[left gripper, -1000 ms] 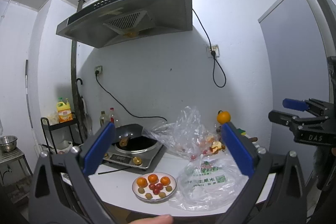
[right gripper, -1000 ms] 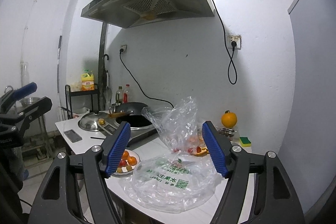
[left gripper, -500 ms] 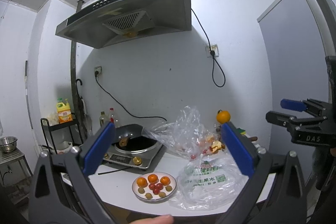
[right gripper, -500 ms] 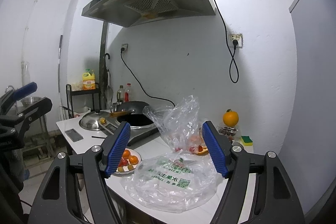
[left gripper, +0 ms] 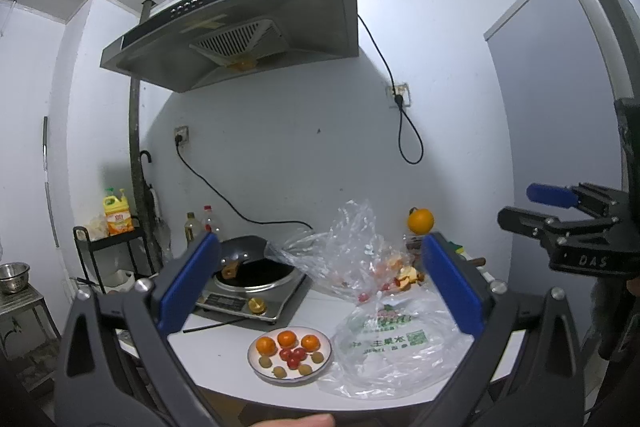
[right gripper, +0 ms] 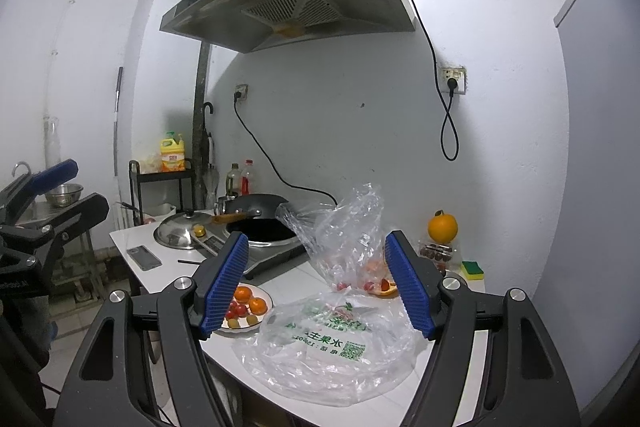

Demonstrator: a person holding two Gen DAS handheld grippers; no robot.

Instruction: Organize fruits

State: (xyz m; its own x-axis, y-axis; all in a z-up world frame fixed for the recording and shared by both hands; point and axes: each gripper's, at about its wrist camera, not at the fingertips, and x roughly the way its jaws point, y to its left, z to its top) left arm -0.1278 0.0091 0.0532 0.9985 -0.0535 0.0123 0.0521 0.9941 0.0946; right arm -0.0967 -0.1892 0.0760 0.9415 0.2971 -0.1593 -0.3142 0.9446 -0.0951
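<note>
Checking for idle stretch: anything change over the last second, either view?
Nothing visibly changed. Both claws, left and right, hang open and empty, back from the counter; nothing was taken or let go. The plate of fruit, the printed bag and the orange lie as before.

On the round white plate [left gripper: 258,363]: three small orange tangerines [left gripper: 286,339], about four red cherry tomatoes [left gripper: 294,356], four yellow-green round fruits [left gripper: 280,371]. Two clear crinkled plastic bags [left gripper: 394,347]. One large orange [left gripper: 421,220].
</note>
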